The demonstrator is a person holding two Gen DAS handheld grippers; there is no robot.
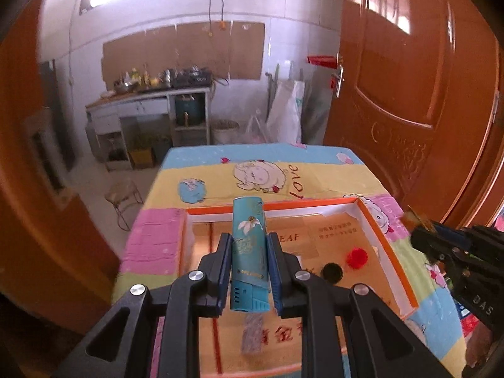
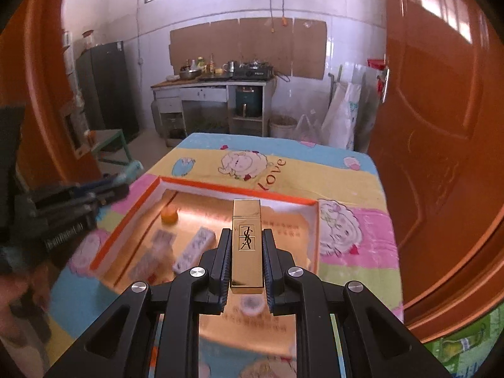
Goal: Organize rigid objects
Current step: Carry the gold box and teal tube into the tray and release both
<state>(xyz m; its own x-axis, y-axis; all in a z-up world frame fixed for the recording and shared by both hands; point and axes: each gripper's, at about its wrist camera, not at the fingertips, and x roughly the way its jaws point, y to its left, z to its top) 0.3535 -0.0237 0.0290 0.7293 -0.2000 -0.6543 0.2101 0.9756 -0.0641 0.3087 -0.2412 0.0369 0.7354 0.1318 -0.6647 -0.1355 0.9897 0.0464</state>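
Left wrist view: my left tongs (image 1: 248,252) grip the teal lighter (image 1: 249,252) above the orange-rimmed box (image 1: 387,220); lower it flat, clear of the caps. Right wrist view: my right tongs (image 2: 245,253) clamp the gold lipstick (image 2: 246,245) over that box; set it beside the white stick (image 2: 193,249).

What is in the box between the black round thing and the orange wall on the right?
A red cap lies between the black cap and the box's orange wall, seen in the left wrist view.
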